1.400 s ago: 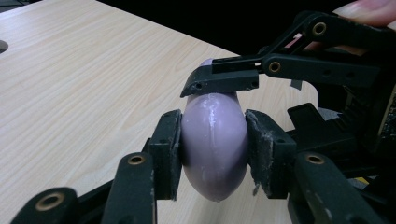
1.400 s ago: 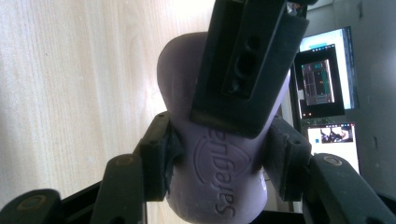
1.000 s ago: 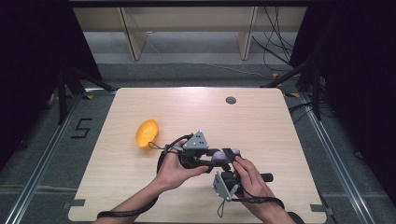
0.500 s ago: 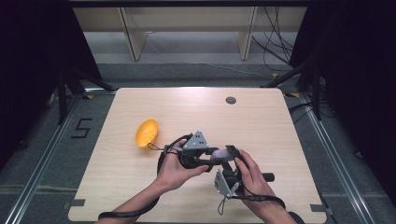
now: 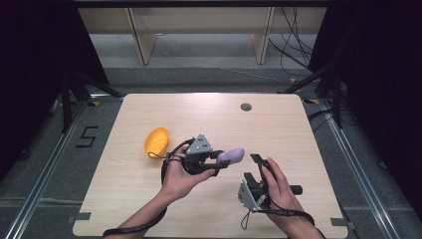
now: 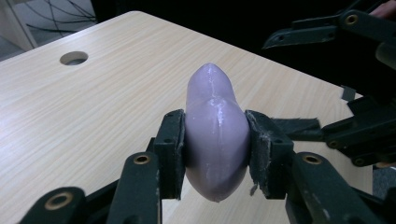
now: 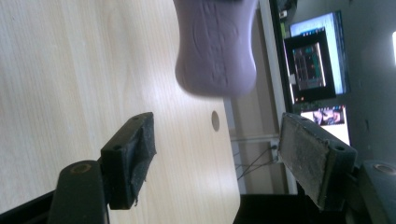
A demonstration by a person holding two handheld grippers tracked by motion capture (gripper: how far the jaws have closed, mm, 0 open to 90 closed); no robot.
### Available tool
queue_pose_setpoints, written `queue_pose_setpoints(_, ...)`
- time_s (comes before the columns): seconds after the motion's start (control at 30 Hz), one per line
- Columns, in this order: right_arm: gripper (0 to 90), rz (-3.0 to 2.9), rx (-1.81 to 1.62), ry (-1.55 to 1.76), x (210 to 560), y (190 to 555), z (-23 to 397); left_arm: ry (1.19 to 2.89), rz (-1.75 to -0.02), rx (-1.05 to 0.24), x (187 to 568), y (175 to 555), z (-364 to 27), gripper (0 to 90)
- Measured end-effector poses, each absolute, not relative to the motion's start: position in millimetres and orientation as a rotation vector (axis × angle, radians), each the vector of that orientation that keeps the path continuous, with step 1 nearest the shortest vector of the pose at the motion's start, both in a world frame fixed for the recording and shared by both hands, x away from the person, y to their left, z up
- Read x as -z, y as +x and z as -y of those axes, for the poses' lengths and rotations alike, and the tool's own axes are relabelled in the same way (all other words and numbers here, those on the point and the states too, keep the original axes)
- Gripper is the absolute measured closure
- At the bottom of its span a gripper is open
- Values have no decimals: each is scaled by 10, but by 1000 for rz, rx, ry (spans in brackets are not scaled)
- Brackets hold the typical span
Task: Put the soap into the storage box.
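Note:
A purple soap-shaped bar (image 5: pixel 232 156) is held a little above the table by my left gripper (image 5: pixel 221 162), which is shut on it. In the left gripper view both pads press on the sides of the bar (image 6: pixel 215 135), and its rounded end sticks out ahead. My right gripper (image 5: pixel 253 168) stands just right of the bar and slightly below it. Its jaws have just been opening, and nothing is between them. In the right gripper view the bar (image 7: pixel 215 46) hangs beyond the open gripper (image 7: pixel 219 149), apart from both pads.
An orange oval dish (image 5: pixel 157 141) lies on the light wooden table (image 5: pixel 288 134), left of my left hand. A round cable hole (image 5: pixel 246 106) sits near the table's far edge. Dark floor and metal rails run around the table.
My right gripper's jaws have opened off the purple bar and drawn back a little to the right. The left gripper keeps the bar and has stayed in place.

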State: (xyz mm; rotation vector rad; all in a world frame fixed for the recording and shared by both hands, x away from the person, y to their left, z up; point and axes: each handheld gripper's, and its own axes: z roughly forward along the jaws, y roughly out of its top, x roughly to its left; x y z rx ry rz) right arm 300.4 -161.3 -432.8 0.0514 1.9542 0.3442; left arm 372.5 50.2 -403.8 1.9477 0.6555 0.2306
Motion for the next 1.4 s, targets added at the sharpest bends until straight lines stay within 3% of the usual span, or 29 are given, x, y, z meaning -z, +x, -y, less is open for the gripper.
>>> queue_pose_setpoints(0.47, 304, -1989, -377, 286, 4349, 2964, 1977, 1843, -794, -344, 4145, 3644, -597, 594)
queue_pose_setpoints(0.83, 317, -1993, -355, 270, 4342, 2986, 1965, 1799, -848, -504, 4196, 3533, -716, 595)
queue_pose_setpoints(1.4, 412, -2028, -432, 330, 4356, 2935, 1928, 1741, -916, -617, 4192, 3450, -997, 595)
